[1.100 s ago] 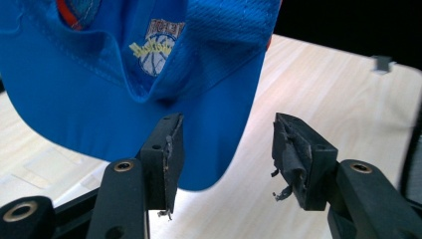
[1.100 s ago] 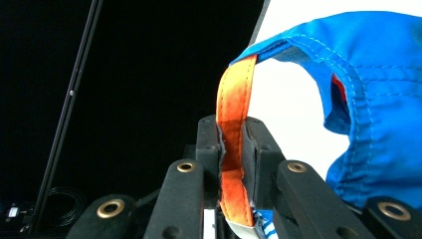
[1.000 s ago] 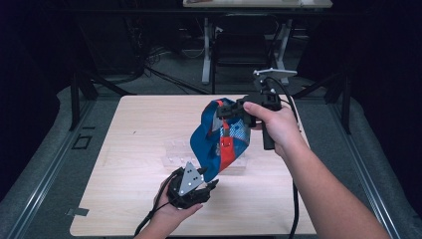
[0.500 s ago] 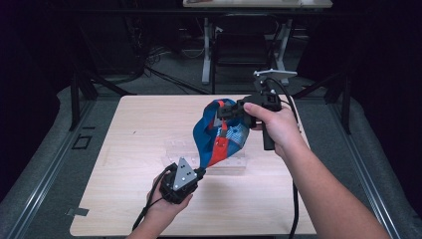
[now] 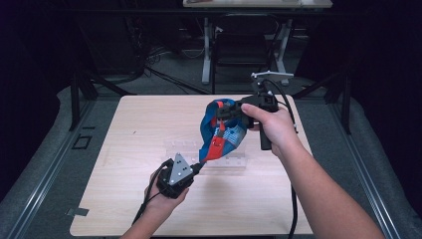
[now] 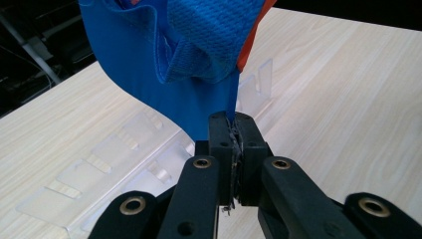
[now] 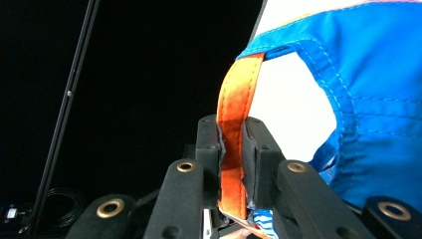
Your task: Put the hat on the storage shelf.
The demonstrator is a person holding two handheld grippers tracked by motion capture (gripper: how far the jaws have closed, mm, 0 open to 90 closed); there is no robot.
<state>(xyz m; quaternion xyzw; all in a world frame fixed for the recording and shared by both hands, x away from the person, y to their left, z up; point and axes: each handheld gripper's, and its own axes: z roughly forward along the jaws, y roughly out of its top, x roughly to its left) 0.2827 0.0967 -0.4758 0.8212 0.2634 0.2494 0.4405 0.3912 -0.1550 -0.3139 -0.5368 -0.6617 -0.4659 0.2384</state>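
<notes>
**Both grippers clamped on a blue cloth bag above the table**

The left gripper point(image 6: 233, 149) has just been closing, and its jaws now pinch a thin blue edge of the cloth bag point(image 6: 189, 55) between the pads, with no gap left beside the fabric. In the high view this left gripper point(image 5: 195, 168) sits low over the near middle of the table point(image 5: 124, 144), held in the person's left hand point(image 5: 166, 191), and grips the bag's lowest corner, next to a red patch of the fabric.

The right gripper point(image 7: 233, 164) is clenched on an orange strap point(image 7: 238, 114) that runs up from between its pads to the blue hem of the bag point(image 7: 368, 89). In the high view the right gripper point(image 5: 228, 113) is held higher and farther back, over the right half of the table, in the person's right hand point(image 5: 272, 127); a cable trails from it down along the forearm.

The bag point(image 5: 219, 134) hangs stretched between the two grips, raised off the table, slanting from the right gripper at its top down to the left gripper at its bottom. It is blue with red and orange parts and a lighter patterned panel.

Under the bag a clear plastic rack point(image 5: 209, 157) lies flat on the wood; in the left gripper view its upright tabs point(image 6: 124, 149) stand just behind the jaws. The floor beyond the table is dark, with stands and cables.
</notes>
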